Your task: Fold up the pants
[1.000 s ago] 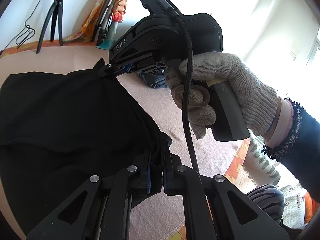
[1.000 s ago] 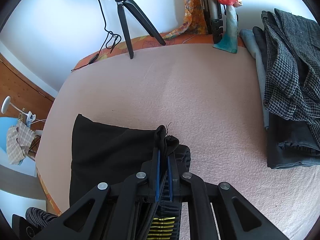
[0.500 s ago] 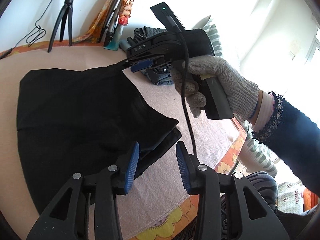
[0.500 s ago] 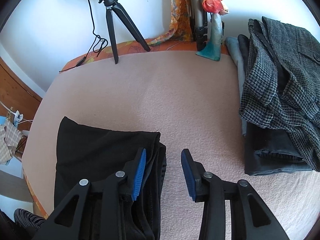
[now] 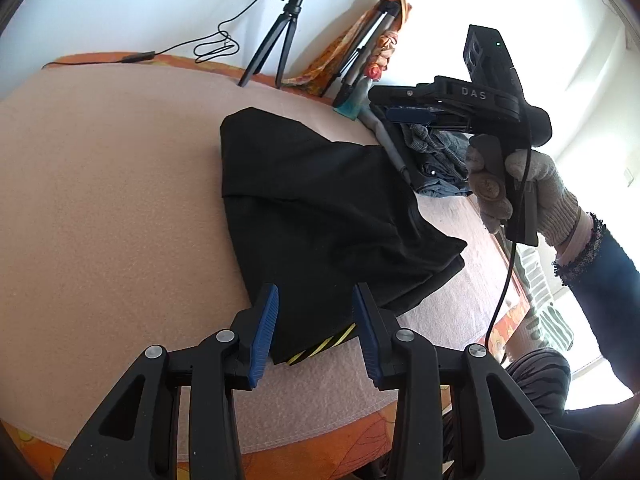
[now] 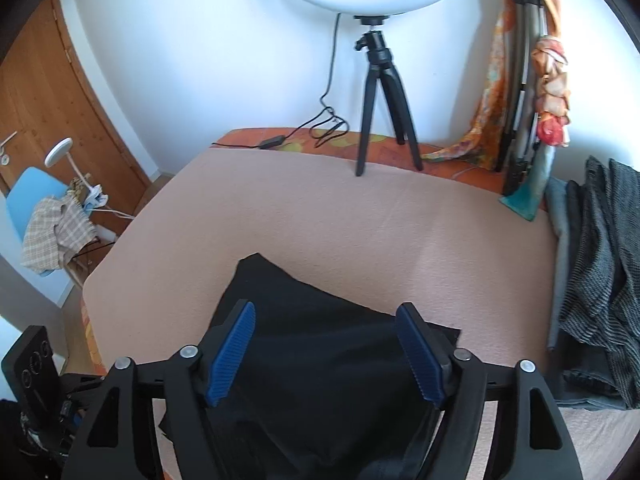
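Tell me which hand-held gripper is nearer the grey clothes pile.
Right. The right hand-held gripper hangs open in the air just above the clothes pile; the left hand-held gripper sits open across the pants, at their near edge.

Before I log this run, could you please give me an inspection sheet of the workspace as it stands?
Surface: pink blanket over an orange patterned cover.
Job's things: black pants lying folded, yellow-striped tag showing at the near edge.
Clutter: pile of grey clothes; teal vase.
Grippers: left hand-held gripper open above the pants; right hand-held gripper open, empty.
Cables: ring light cable on the far edge; gripper cable hanging.
Surroundings: ring light tripod, wooden door, blue chair.
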Action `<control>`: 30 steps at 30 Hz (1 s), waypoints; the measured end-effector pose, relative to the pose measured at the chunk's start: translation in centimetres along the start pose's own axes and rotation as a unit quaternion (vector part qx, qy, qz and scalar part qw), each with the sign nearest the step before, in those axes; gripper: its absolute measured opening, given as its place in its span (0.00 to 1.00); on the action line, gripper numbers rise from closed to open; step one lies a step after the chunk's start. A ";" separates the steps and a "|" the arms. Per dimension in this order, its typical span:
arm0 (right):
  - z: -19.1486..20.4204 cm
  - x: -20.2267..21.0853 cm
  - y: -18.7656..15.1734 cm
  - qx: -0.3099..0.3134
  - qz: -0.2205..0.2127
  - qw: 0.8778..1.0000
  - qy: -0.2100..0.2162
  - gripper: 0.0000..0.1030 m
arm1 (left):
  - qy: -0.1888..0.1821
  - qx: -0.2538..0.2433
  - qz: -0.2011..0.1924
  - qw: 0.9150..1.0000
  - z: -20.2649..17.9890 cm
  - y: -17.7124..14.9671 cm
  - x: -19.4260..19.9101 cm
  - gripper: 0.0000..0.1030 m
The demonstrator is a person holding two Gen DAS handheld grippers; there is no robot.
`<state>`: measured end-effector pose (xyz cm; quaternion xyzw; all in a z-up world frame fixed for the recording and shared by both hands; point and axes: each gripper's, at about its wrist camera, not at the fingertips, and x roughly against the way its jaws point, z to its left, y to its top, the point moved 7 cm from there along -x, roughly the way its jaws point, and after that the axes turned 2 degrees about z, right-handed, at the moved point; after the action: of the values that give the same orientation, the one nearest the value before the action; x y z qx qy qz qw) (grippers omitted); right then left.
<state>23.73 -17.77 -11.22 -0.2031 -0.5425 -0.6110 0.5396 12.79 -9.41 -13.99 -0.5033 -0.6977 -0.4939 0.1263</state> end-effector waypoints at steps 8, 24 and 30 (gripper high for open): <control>4.7 -5.2 2.1 0.060 0.037 0.998 -0.001 0.79 | -0.026 0.033 0.025 0.999 1.4 -1.1 -1.6 0.36; 6.1 -14.1 3.3 0.064 0.158 0.985 0.014 0.54 | -0.052 0.047 0.033 0.997 1.8 -1.8 -2.6 0.11; 6.8 -14.2 2.8 0.089 0.153 0.984 0.001 0.14 | -0.053 0.037 0.025 0.998 1.5 -1.8 -2.1 0.04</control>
<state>28.67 -5.04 -19.52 -0.2342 -0.5562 -0.4712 0.6432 12.72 -9.42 -17.12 -0.5412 -0.7080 -0.4376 0.1201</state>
